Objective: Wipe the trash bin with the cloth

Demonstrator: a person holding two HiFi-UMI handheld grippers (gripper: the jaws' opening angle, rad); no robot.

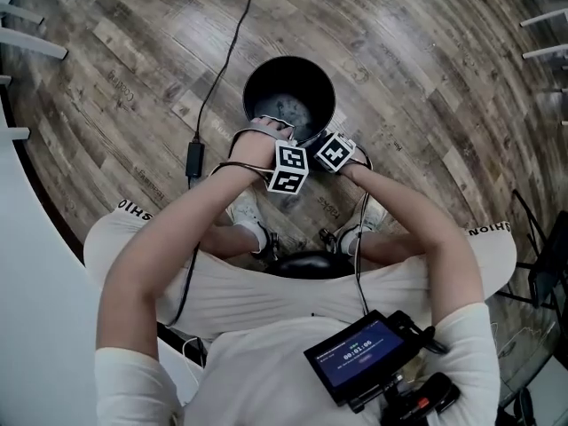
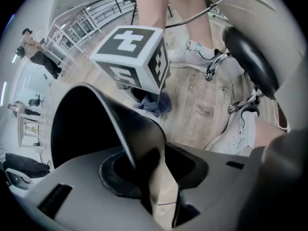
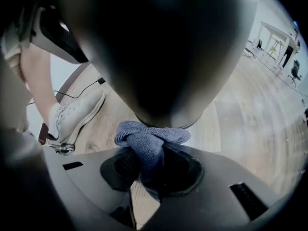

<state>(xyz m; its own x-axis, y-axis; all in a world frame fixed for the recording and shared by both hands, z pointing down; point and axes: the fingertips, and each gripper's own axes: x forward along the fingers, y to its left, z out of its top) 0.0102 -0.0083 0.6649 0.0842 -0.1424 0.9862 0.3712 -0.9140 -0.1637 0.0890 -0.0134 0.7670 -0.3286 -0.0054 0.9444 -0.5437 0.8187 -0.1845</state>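
The left gripper (image 2: 156,177) is straddling the bin (image 2: 130,129) at six o'clock, jaws partly apart, seemingly slack; the right gripper (image 3: 144,172) is pinching the cloth (image 3: 149,138) beside it.

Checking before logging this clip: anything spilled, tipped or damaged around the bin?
Nothing stands out. The trash bin stands upright on the wood floor with nothing spilled, and the cloth is bunched in the right gripper beside its wall.

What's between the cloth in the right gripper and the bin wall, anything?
Nothing visible. The cloth, clamped in the right gripper, appears to rest directly against the trash bin's outer wall. The left gripper straddles the rim, clear of it.
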